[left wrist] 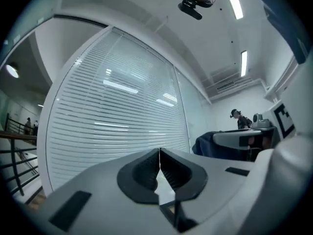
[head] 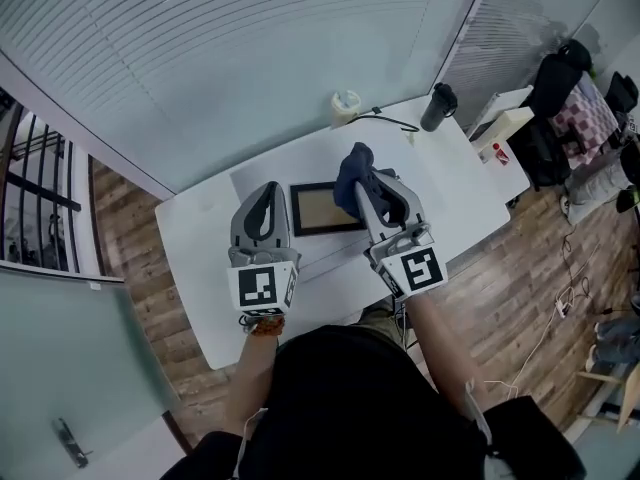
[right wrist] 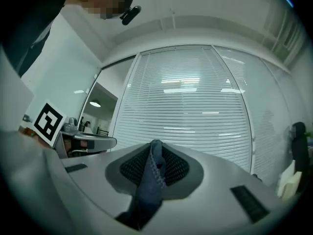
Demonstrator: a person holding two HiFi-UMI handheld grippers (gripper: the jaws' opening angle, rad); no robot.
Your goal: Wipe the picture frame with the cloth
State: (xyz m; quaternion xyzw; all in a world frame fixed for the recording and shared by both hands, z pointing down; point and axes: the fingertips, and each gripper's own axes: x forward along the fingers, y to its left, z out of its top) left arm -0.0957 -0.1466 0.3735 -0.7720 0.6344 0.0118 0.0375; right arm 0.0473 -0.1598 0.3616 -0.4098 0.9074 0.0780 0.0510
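White table (head: 195, 243) with picture frame (head: 318, 209); blinds (head: 250, 38)

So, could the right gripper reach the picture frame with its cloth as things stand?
Probably yes: the right gripper holds the cloth over the picture frame, which lies uncovered, and the left gripper is off beside it.

The picture frame (head: 322, 209) lies mid-worktop (head: 200, 268). In the head view the left tongs (head: 268, 193) are at its 9 o'clock and the right tongs (head: 368, 193), pinching the cloth (head: 352, 166), at 3. A tumbler (head: 438, 106) stands at 1 o'clock.
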